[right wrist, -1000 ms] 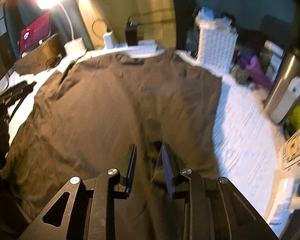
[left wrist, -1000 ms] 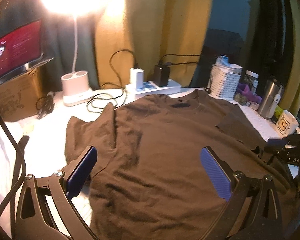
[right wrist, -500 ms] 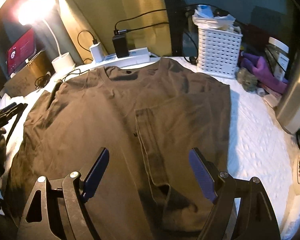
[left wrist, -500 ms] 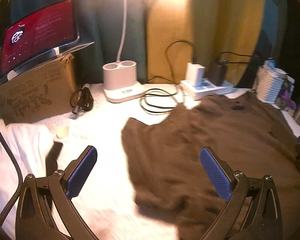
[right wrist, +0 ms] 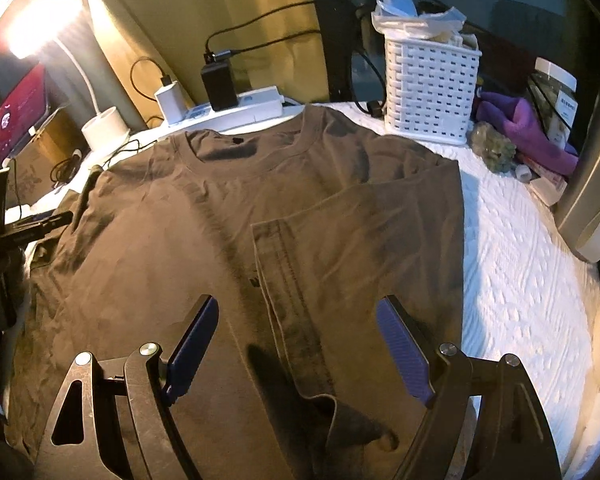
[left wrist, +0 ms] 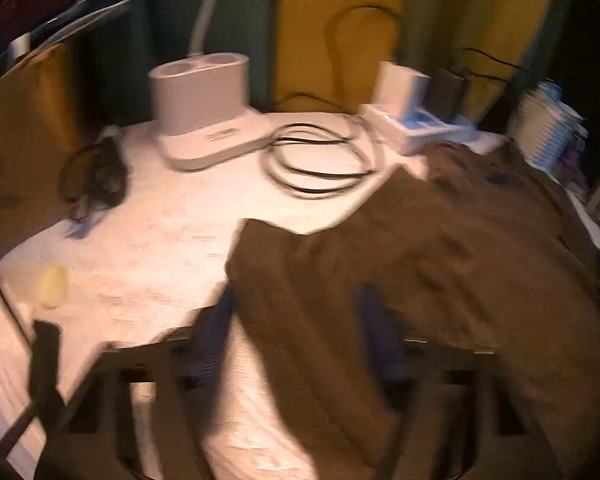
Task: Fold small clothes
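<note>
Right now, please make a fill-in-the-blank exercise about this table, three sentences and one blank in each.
1. The right sleeve of the brown shirt is folded ____ the body of the shirt.
2. The pads of the right gripper stand apart and hold ____.
3. The white basket stands beyond the shirt, next to the ____ cloth.

Missing words: over; nothing; purple

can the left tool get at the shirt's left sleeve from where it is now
Probably yes. The left tool is already at the brown shirt, its jaws closing with the sleeve edge between them. Only bare white cover lies beside it; the coiled cable sits well behind. Blur hides whether the pads touch.
</note>
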A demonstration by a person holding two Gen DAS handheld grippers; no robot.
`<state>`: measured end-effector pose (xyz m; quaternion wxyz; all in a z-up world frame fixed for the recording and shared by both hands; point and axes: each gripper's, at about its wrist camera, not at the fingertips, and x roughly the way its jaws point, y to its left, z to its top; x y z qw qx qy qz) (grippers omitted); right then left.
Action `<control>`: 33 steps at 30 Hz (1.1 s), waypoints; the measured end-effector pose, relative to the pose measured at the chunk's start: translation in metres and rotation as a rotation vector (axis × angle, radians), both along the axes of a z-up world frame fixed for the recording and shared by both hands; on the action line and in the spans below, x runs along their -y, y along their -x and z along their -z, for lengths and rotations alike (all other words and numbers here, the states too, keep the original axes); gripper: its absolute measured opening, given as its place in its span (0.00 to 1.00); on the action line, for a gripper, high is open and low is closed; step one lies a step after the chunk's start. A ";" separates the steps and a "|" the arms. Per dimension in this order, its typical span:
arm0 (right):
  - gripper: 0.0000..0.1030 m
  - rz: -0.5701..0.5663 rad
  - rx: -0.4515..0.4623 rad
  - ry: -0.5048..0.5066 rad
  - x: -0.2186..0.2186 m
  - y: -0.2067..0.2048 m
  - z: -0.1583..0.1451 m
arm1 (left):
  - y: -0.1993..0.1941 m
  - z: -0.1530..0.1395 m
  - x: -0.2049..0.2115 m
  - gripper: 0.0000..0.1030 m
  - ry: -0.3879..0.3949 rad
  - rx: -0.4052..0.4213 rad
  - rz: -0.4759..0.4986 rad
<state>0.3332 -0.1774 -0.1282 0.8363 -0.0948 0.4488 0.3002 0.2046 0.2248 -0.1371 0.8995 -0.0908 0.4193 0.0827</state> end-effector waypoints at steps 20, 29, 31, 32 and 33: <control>0.81 -0.031 0.022 -0.074 0.012 0.014 -0.014 | 0.051 -0.043 0.022 0.03 -0.072 0.139 -0.178; 0.81 -0.002 0.022 -0.122 0.036 0.021 -0.015 | 0.023 -0.075 0.087 0.03 -0.063 0.199 0.023; 0.81 0.007 0.021 -0.129 0.043 0.022 -0.015 | 0.012 -0.073 0.106 0.03 -0.059 0.183 0.077; 0.81 0.012 0.021 -0.131 0.046 0.022 -0.015 | 0.006 -0.069 0.116 0.03 -0.052 0.166 0.106; 0.81 0.019 0.022 -0.135 0.051 0.023 -0.014 | 0.001 -0.065 0.125 0.03 -0.043 0.148 0.130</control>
